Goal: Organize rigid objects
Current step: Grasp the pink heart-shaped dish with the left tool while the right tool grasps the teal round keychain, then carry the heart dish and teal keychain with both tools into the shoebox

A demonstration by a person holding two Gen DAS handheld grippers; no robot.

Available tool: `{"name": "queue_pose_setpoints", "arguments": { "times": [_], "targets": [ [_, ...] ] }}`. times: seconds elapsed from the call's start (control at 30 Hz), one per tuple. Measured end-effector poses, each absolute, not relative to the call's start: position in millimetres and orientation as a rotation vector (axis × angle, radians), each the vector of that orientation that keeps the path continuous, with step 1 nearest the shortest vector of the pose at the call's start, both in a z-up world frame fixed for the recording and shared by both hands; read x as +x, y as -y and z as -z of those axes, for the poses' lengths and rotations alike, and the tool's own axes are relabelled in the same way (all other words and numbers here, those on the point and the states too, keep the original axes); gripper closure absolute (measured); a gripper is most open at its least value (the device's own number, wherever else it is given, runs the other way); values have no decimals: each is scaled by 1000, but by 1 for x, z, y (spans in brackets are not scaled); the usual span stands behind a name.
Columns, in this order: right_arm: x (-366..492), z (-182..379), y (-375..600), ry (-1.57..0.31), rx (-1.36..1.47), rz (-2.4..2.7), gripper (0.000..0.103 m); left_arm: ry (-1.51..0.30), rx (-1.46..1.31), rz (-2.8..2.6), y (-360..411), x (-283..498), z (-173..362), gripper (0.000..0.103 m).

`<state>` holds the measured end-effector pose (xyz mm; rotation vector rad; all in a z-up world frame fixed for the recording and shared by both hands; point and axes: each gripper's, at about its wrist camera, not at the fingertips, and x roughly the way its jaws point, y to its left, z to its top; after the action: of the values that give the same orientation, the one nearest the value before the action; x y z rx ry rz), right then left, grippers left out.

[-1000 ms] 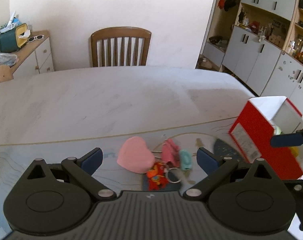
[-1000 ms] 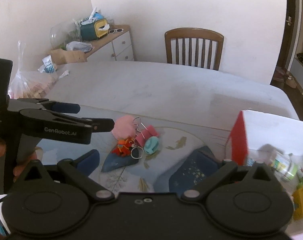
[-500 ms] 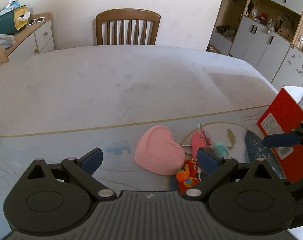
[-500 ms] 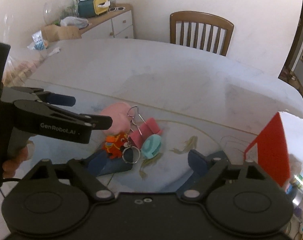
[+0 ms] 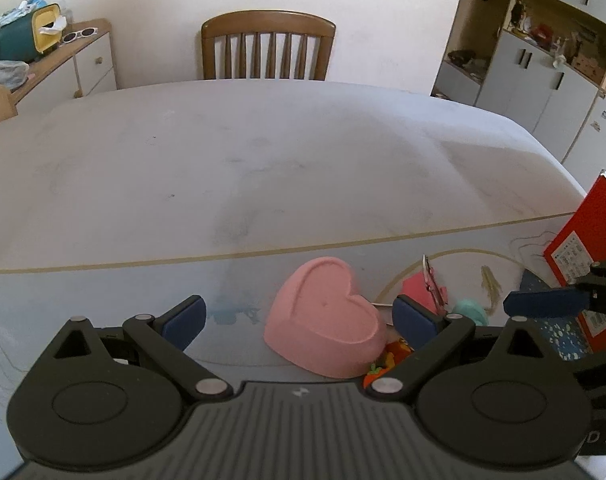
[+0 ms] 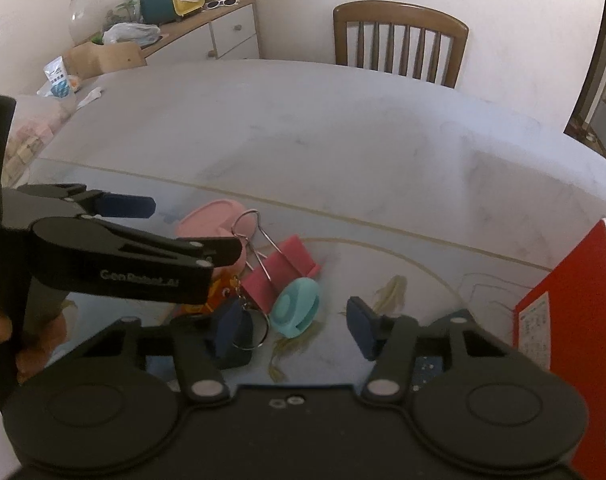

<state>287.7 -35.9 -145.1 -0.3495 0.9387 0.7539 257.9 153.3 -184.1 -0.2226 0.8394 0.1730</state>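
Box: red box (image 6: 559, 320) at the right edge of the tabletop; its inside is not visible from either view.
Box label: white sticker (image 5: 574, 252) with small print on the red side, too small to read.
Writing: "GenRobot.AI" in grey letters on the side of the left gripper, seen from the right wrist view.
Heart: pink heart (image 5: 327, 316) lies flat on the tabletop, between the fingers of the left gripper (image 5: 299, 314), nearer the right finger; neither finger touches it.
Left gripper: spread wide, holding nothing.
Clip: pink binder clip (image 6: 281, 270) just right of the heart, wire handles pointing toward the heart.
Teal piece: small round teal item (image 6: 297, 306) touching the clip's near edge.
Keychain: orange toy (image 5: 383, 364) with a metal ring (image 6: 253, 330), tucked against the heart's near side and partly hidden by gripper parts.
Right gripper: (image 6: 297, 326) spread open and empty, low over the tabletop, the teal piece and ring between its fingers.
Surface: pale grey tabletop (image 5: 263, 168), with a glossy printed mat (image 5: 83, 300) under the items.
Room: wooden chair (image 5: 267, 46) at the far side, sideboard (image 5: 63, 68) with a teal-and-yellow tissue box (image 5: 27, 32) and white sunglasses (image 5: 79, 35) on the left, grey cabinets (image 5: 543, 80) with open shelves on the right.
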Motion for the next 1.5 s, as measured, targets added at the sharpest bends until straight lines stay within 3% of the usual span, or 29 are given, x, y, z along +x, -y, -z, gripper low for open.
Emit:
{"name": "queue_pose_setpoints", "arguments": {
  "times": [0.43,0.67,0.73,0.77,0.9,1.5],
  "targets": [
    [296,156,32,-991,-282,-728,58,-825,-264,-222,-149,255,192,7],
    [295,159,31,-1000,-279,-719,67,-817,-231,-241,-144,253,192,21],
    [294,159,32,-997,-277,-718,70,-815,-217,-243,-142,253,191,36],
    [294,159,32,-995,-278,-712,75,-813,-209,-242,-142,253,190,36],
    [296,158,35,-995,-268,-699,77,-808,-206,-232,-143,253,191,36],
    [277,133,54,-953,-217,-672,78,-785,-272,-257,-153,232,168,37]
  ]
}}
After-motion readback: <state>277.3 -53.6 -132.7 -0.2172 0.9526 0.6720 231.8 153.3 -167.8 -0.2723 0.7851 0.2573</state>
